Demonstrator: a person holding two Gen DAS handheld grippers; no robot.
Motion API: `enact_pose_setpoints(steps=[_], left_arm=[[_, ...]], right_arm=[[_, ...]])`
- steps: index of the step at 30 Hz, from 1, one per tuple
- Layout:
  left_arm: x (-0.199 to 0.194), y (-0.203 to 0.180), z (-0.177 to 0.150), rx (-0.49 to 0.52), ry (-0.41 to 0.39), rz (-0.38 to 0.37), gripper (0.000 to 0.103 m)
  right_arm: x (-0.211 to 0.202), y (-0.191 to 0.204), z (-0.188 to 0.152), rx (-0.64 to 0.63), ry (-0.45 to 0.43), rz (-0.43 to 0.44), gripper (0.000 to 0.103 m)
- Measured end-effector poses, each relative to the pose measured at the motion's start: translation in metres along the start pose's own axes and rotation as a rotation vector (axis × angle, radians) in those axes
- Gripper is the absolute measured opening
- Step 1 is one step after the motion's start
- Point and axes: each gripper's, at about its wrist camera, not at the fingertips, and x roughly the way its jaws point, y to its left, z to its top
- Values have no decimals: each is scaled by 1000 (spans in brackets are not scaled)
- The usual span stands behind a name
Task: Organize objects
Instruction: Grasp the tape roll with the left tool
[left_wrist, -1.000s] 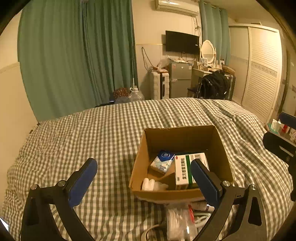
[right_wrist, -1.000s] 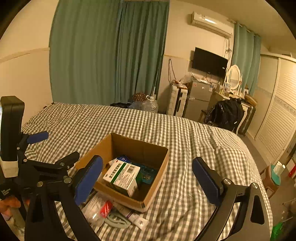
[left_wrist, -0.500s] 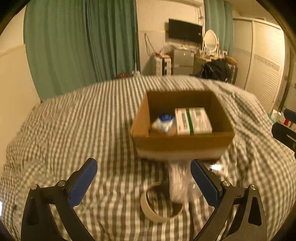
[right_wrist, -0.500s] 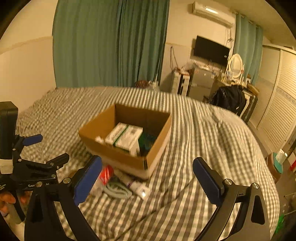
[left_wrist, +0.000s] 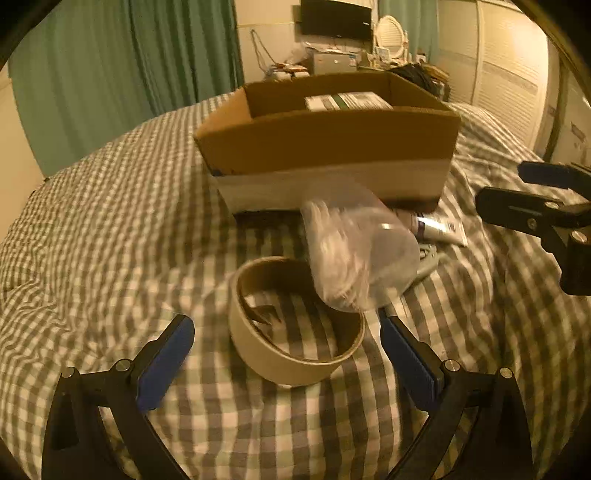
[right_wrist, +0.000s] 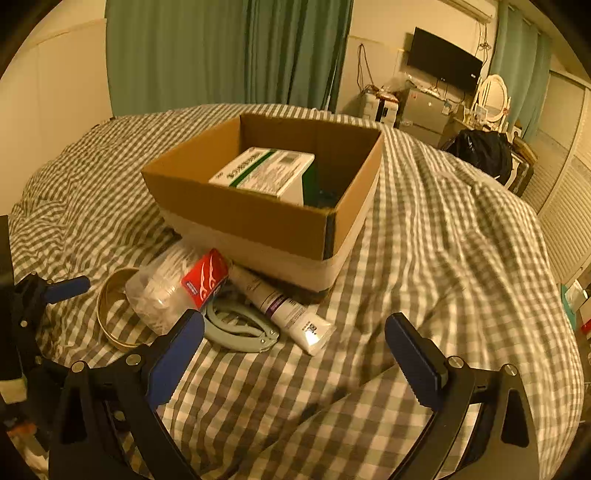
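Cardboard box (right_wrist: 266, 221) | clear bag (left_wrist: 354, 254) overlaps tape roll (left_wrist: 291, 354)

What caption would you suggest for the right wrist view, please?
Open right gripper above a tube, grey clip and floss-pick tub beside a cardboard box.

Dim, warm yellow-orange indoor lighting; source apparently overhead. Strong fisheye curvature with black vignetted corners. Motion blur softens the clear plastic jar (left_wrist: 354, 254) and checked bedspread (left_wrist: 110, 229).
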Motion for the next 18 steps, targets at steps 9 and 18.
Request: enact_pose_setpoints(steps=[9, 18], left_arm=[[32, -10, 0, 51, 21, 3, 100], [9, 5, -11, 5, 32, -32, 87]], right_arm=[[8, 2, -2, 3, 23, -15, 99], [0, 15, 2, 12, 17, -30, 99]])
